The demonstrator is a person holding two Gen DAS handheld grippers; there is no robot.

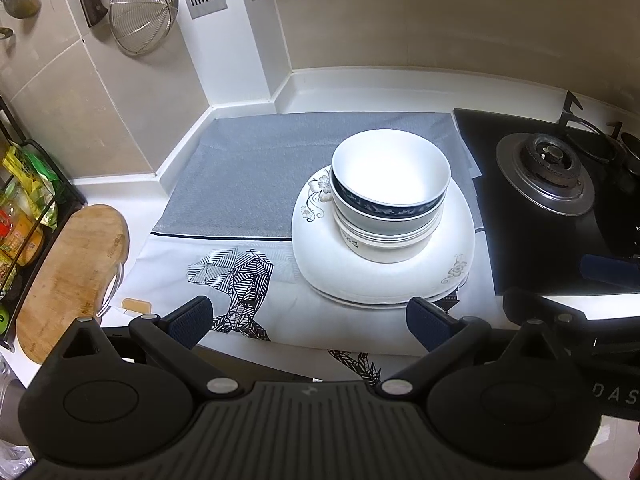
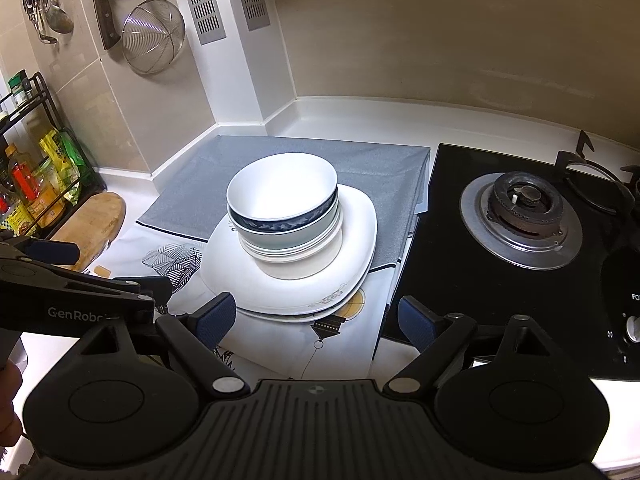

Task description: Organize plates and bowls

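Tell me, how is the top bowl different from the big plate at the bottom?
The top bowl is deep and round; the big plate is flat and squarish. The top bowl wears a dark blue band; the big plate has small flower drawings. The top bowl is narrower than the big plate. Both are white.

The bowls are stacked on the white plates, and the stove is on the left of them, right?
Not quite. The bowls do sit stacked on the white plates, but the stove is on their right, not their left. The right wrist view shows it clearly.
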